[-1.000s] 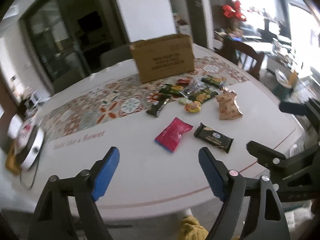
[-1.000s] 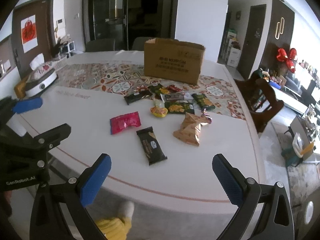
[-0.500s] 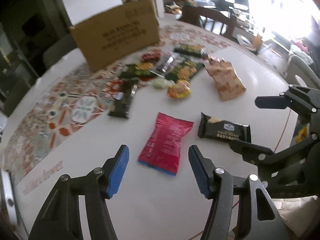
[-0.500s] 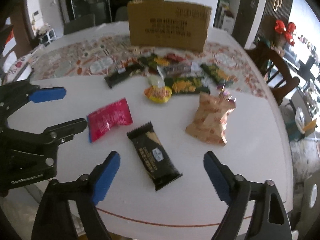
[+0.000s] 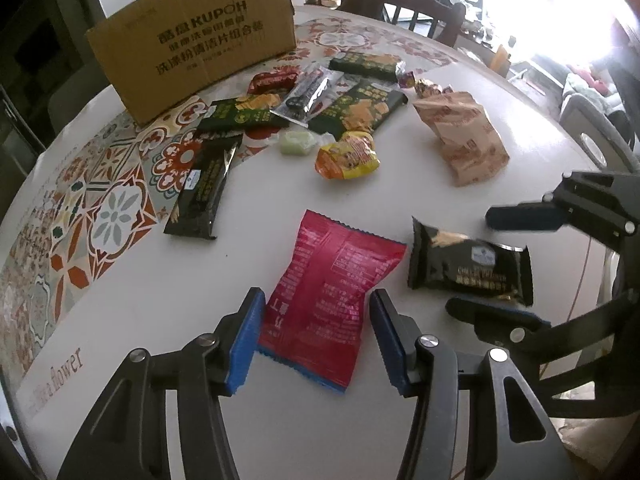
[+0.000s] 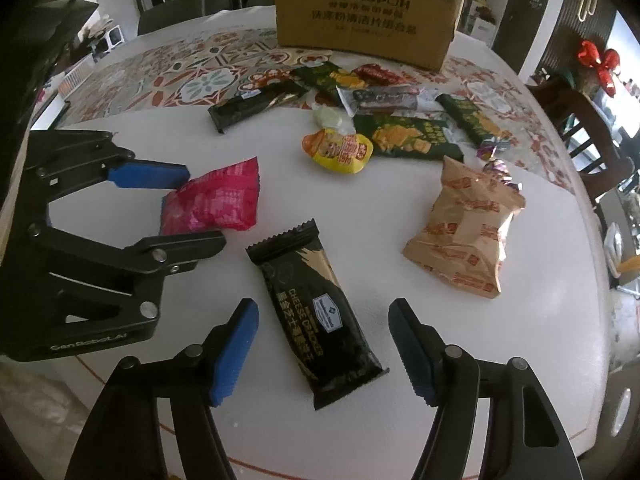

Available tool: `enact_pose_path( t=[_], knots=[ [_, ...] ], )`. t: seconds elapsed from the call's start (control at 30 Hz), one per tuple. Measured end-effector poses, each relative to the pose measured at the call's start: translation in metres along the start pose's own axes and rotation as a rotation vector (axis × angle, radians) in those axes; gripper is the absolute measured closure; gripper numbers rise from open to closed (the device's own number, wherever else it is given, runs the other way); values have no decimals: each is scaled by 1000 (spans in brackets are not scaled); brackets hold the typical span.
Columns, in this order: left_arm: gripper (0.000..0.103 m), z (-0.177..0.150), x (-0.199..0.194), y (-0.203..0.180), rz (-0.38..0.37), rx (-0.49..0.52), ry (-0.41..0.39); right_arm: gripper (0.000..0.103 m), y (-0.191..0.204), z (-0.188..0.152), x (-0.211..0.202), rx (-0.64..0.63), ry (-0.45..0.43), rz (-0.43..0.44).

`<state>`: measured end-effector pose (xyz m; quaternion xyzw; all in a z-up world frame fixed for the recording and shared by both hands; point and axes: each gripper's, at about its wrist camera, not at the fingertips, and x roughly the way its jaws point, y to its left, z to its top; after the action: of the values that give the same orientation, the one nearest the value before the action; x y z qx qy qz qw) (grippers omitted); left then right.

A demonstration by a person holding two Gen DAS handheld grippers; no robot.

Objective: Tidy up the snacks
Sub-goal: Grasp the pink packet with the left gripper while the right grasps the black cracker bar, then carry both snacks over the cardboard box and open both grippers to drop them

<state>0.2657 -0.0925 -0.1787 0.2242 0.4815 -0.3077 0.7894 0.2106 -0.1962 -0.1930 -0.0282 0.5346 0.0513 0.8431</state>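
A pink snack packet (image 5: 332, 276) lies flat on the white table (image 5: 160, 320). My left gripper (image 5: 318, 340) points down over its near end, jaws closing, a pad on each side and a thin gap showing. A black cheese cracker packet (image 6: 320, 312) lies beside it. My right gripper (image 6: 324, 344) straddles that one, jaws closing, with table visible on both sides of the packet. Seen from the right wrist, the left gripper (image 6: 172, 210) brackets the pink packet (image 6: 224, 196). Seen from the left wrist, the right gripper (image 5: 508, 268) brackets the black packet (image 5: 468, 264).
A brown cardboard box (image 6: 368, 12) stands at the back on a patterned runner (image 5: 108, 208). In front of it lie several snacks: green packets (image 6: 400, 136), a yellow packet (image 6: 340, 150), a long black bar (image 5: 204, 188), a tan crinkled bag (image 6: 464, 236). A wooden chair (image 6: 580, 120) stands at the right.
Both grippers have come down and forward over the table. Each now brackets its own packet, and both pairs of jaws have narrowed.
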Motion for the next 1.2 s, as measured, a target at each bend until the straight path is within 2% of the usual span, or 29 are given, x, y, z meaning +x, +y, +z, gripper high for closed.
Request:
enact_pose_path(
  t=[0.1, 0.2, 0.23, 0.27, 0.53, 0.7, 0.9, 1.2],
  knots=[
    [49, 4, 3, 2, 4, -2, 3, 43, 0, 3, 2, -22, -7, -2],
    [49, 8, 5, 3, 6, 6, 8, 57, 1, 7, 3, -35, -14, 7],
    [49, 10, 6, 3, 9, 7, 7, 66, 1, 8, 3, -36, -16, 11],
    [50, 11, 8, 3, 10, 10, 10, 67, 1, 9, 4, -36, -14, 15],
    [65, 10, 5, 4, 29, -29, 3, 68, -7, 16, 7, -3, -3, 48],
    [68, 12, -1, 10, 38, -89, 11, 68, -10, 21, 1, 1, -21, 46],
    [68, 24, -31, 20, 61, -184, -61, 68, -16, 37, -14, 10, -68, 63],
    [68, 57, -87, 39, 123, -284, -202, 70, -26, 82, -60, 24, -221, 105]
  ],
)
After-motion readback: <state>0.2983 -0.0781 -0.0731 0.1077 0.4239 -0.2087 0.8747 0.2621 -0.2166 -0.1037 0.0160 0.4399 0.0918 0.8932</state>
